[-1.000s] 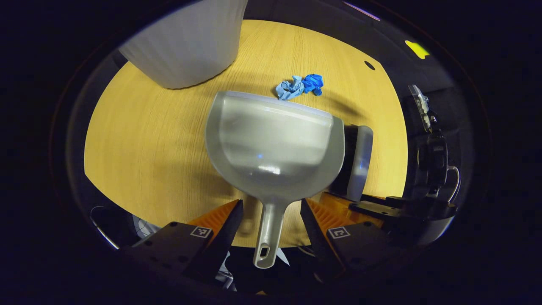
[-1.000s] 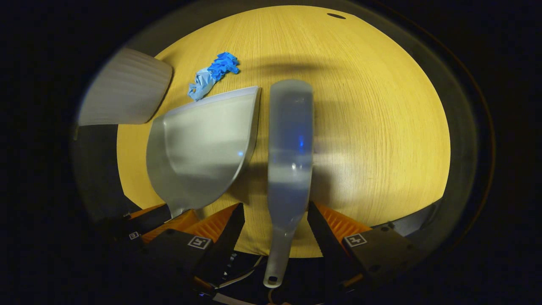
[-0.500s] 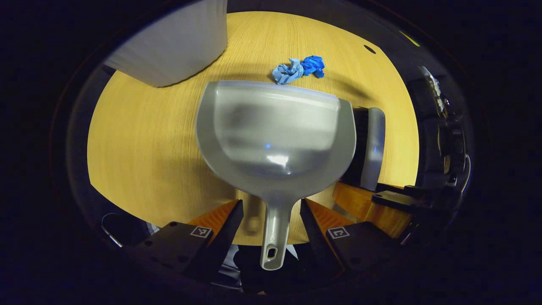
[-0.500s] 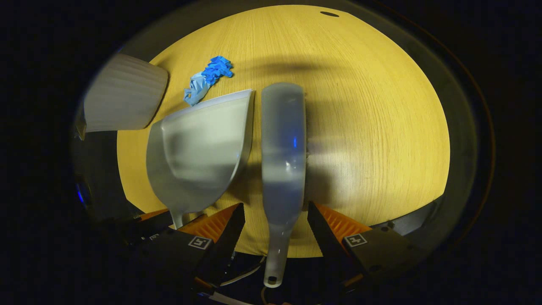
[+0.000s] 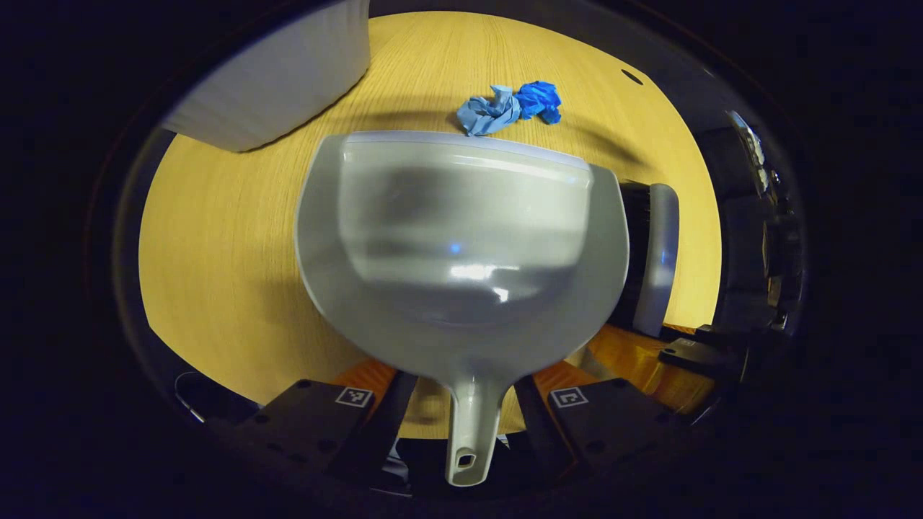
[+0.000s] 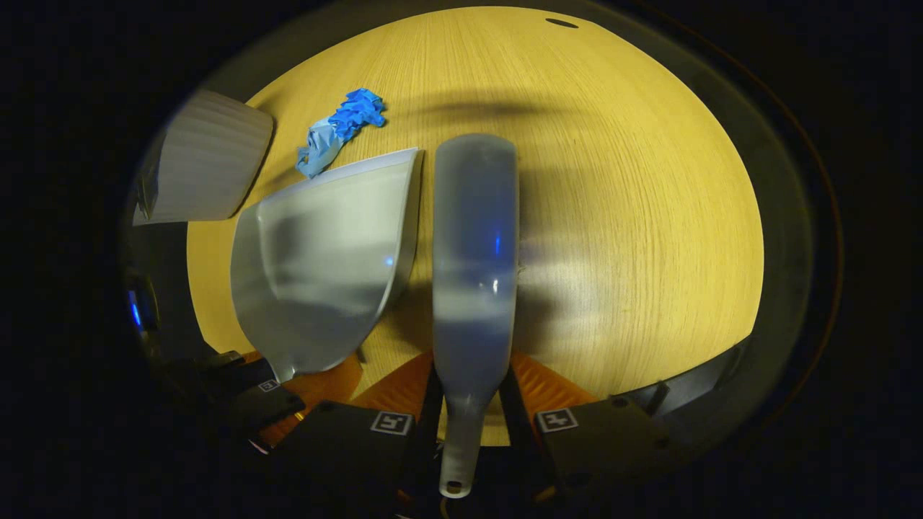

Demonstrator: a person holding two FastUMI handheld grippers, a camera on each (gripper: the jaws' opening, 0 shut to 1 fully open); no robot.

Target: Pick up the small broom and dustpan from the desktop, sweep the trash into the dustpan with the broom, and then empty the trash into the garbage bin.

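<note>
A grey dustpan lies on the wooden table, its lip toward crumpled blue trash. My left gripper straddles the dustpan handle, open, with a slim gap on each side; its fingertips are hidden under the pan. To the pan's right lies the small broom. In the right gripper view my right gripper is shut on the neck of the broom, which points away from me. The dustpan lies just left of it and the trash beyond its lip.
A white ribbed garbage bin stands at the far left of the table, also in the right gripper view as the bin. A small dark hole marks the table's far side. Bare wood stretches right of the broom.
Both grippers slid forward over the handles. The right gripper's fingers closed in onto the broom's neck. The left fingers narrowed slightly around the dustpan handle, and the dustpan looms larger.
</note>
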